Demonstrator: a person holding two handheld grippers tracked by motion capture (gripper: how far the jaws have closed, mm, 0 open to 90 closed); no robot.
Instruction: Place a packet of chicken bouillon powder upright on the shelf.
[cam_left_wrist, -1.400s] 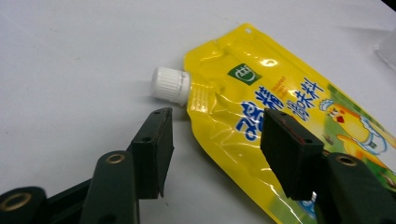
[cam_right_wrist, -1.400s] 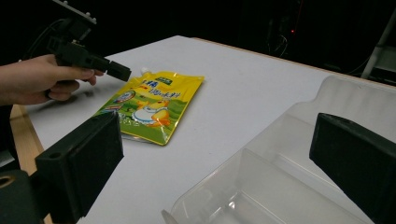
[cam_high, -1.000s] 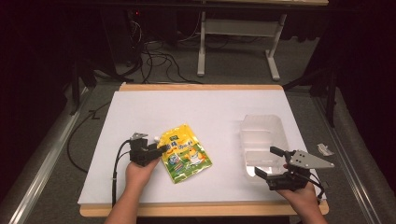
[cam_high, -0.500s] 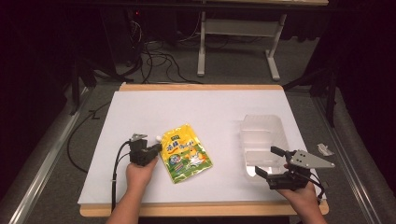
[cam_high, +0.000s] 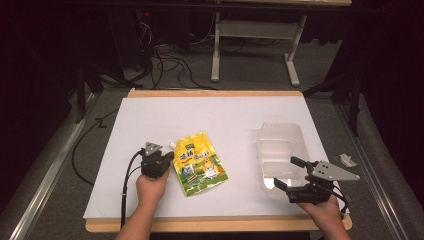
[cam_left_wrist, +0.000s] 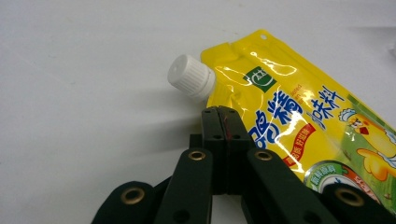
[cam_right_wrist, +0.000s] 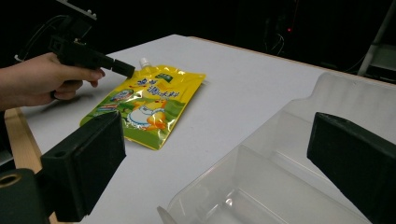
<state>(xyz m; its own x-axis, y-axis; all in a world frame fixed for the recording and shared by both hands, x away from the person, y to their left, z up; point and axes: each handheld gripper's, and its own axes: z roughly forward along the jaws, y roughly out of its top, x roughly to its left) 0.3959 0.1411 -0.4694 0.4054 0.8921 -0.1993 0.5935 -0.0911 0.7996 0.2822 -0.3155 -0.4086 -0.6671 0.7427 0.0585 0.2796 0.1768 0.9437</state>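
So the white worktop has a clear plastic bin on the right, probably where the yellow spouted sauce pouch ends up. The pouch lies flat left of centre. The left tool has just been closing, pinching the pouch's edge below the white cap. The right tool waits wide open at the bin.

Left gripper fingers just closed together; right gripper spread wide

Item count, table:
- Yellow spouted pouch: one, at 7 o'clock.
- Clear plastic tray: one, at 4 o'clock.
- Small white scrap: one, off mat, 4 o'clock.
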